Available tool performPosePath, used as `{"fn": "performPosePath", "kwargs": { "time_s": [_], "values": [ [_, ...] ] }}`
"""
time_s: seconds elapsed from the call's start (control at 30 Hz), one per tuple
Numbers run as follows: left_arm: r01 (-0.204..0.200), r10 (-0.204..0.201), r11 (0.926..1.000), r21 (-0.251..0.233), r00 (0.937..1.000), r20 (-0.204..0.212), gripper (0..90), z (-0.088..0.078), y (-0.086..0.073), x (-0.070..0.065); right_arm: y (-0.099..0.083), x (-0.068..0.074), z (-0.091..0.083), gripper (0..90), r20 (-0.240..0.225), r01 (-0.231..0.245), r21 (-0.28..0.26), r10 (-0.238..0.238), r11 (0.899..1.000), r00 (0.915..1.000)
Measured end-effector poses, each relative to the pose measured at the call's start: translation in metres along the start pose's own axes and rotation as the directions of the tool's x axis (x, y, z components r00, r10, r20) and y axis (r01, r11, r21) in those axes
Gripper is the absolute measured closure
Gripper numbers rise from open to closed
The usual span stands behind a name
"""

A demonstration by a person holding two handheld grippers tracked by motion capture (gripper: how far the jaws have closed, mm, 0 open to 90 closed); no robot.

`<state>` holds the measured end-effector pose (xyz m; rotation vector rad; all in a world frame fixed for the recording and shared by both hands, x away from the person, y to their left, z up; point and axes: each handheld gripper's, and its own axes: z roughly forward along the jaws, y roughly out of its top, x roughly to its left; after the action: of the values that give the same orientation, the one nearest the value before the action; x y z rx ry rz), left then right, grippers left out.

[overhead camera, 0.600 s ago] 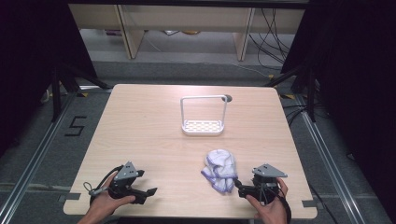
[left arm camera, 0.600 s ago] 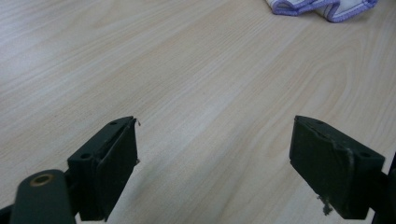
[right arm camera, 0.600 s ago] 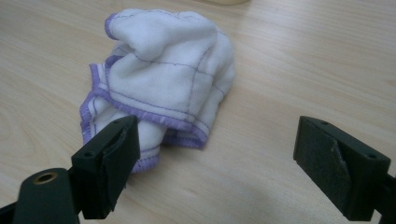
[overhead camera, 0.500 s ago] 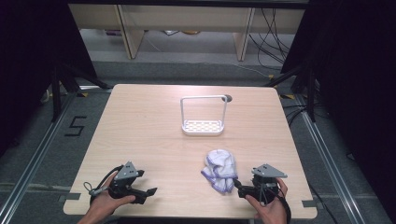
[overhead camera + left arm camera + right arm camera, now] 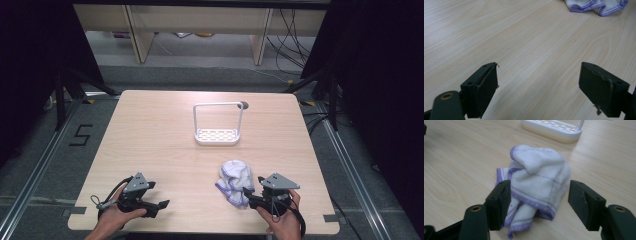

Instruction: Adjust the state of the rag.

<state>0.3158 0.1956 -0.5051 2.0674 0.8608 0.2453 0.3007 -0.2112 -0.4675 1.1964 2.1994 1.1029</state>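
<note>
1. A crumpled white cloth [image 5: 235, 181] with purple edging lies on the wooden table [image 5: 150, 135], on the near side of the white rack [image 5: 218, 125] and well apart from it.
2. The right gripper [image 5: 248, 199] sits at the near edge of the cloth, held in the person's right hand [image 5: 282, 220]. In the right gripper view its jaws stand apart on either side of the cloth [image 5: 537, 182]; the left jaw looks to be against the fabric and the right jaw stands just clear of it, so the cloth is between them and not clamped.
3. The left gripper [image 5: 162, 205] rests low over the table, to the left of the cloth and well apart from it. In the left gripper view its jaws are spread wide over bare wood, with a corner of the cloth [image 5: 596, 5] far ahead.
4. The rack [image 5: 554, 127] stands upright beyond the cloth, near the table's middle.
</note>
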Motion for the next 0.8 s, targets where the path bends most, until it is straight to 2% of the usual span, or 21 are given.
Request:
{"fn": "performPosePath", "kwargs": {
  "time_s": [0.07,0.1,0.3,0.47,0.6,0.7,0.77,0.8],
  "values": [
    [-0.008,0.008,1.0,-0.002,1.0,-0.002,15.0,0.0,0.0,-0.001,0.002,0.001,0.002,37.7,-0.002,0.012,-0.002,-0.012,1.0,0.9999],
    [0.005,-0.005,0.9998,-0.02,1.0,0.006,15.1,0.002,0.001,-0.004,0.007,0.003,0.005,40.4,-0.002,0.031,-0.002,-0.031,1.0,0.9995],
    [-0.001,0.001,0.9999,-0.011,1.0,0.004,15.1,0.003,0.002,-0.005,0.015,0.009,0.015,44.7,0.0,0.065,0.011,-0.065,0.998,0.9979],
    [-0.022,0.022,0.9998,0.005,0.9997,0.007,15.1,0.003,0.002,-0.004,0.023,0.017,0.026,47.3,-0.007,0.149,0.009,-0.149,0.989,0.9888],
    [-0.004,0.004,1.0,-0.006,0.9999,0.012,15.1,0.004,0.002,-0.005,0.027,0.021,0.038,49.0,0.011,0.157,0.034,-0.158,0.987,0.9874],
    [-0.006,0.006,1.0,-0.004,0.9999,0.013,15.1,0.004,0.002,-0.005,0.028,0.021,0.046,54.3,0.016,0.175,0.071,-0.176,0.982,0.9842],
    [-0.005,0.005,1.0,-0.008,0.9999,0.012,15.1,0.005,0.002,-0.006,0.029,0.022,0.051,64.9,0.025,0.178,0.101,-0.181,0.979,0.9831],
    [-0.005,0.005,1.0,-0.008,0.9999,0.012,15.2,0.005,0.002,-0.006,0.029,0.021,0.053,70.4,0.036,0.203,0.096,-0.207,0.974,0.9776]
  ]
}}
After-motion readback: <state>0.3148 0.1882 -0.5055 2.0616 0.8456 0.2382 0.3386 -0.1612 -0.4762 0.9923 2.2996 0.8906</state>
